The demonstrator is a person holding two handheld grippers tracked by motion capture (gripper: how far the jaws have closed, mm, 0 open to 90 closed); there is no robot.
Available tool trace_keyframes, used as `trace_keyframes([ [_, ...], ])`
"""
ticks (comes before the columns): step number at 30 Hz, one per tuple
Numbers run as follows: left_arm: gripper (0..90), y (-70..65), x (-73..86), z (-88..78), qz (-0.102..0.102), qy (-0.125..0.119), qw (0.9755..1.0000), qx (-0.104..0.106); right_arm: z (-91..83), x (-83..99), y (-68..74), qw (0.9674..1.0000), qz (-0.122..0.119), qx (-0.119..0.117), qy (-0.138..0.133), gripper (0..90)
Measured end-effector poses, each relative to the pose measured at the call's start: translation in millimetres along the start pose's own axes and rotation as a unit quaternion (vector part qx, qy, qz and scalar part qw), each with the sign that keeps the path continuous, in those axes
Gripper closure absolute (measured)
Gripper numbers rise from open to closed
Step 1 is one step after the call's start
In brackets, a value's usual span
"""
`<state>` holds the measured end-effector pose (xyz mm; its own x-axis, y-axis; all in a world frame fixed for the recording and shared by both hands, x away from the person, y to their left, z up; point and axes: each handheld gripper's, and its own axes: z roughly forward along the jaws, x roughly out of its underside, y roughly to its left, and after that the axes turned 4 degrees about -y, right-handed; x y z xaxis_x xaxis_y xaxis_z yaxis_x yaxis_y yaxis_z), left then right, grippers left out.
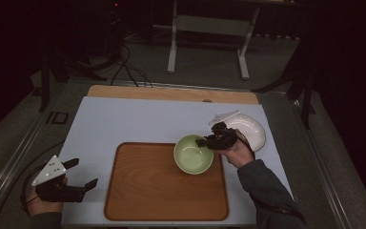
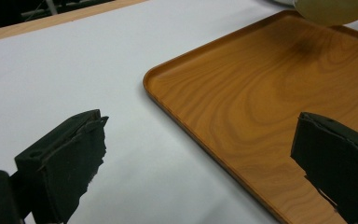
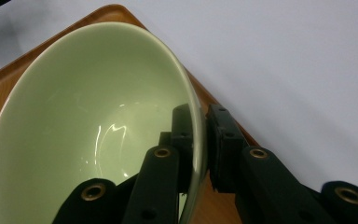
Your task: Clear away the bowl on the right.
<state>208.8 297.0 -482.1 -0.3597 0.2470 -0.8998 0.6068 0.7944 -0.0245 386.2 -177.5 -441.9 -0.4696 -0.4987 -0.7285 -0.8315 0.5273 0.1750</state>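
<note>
A pale green bowl [image 1: 193, 153] hangs over the far right corner of the wooden tray [image 1: 147, 191]. My right gripper [image 1: 206, 141] is shut on the bowl's right rim, one jaw inside and one outside. In the right gripper view the green bowl [image 3: 88, 126] is tilted, with the right gripper [image 3: 200, 140] clamped on its rim above the tray's corner [image 3: 116, 11]. My left gripper [image 1: 81, 174] rests open at the table's near left edge, pointing right toward the tray. The left gripper view shows the left gripper [image 2: 198, 154] with wide jaws, nothing between them, and the tray [image 2: 261, 93] ahead.
A white plate [image 1: 250, 130] lies on the white mat [image 1: 138, 119] right of the bowl, just behind my right hand. A bare wooden strip [image 1: 171, 93] runs along the table's far edge. Cables and a white desk frame [image 1: 207, 38] stand on the floor beyond.
</note>
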Motion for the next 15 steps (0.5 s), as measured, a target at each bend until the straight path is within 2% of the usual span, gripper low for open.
trace_keyframes([
  [15, 2.9, -0.2, 0.0, 0.3, 0.000, 0.000, 1.0000, 0.001, 12.1, -3.4, 9.3, 0.9999, -0.009, -0.012, 0.006, 82.1],
])
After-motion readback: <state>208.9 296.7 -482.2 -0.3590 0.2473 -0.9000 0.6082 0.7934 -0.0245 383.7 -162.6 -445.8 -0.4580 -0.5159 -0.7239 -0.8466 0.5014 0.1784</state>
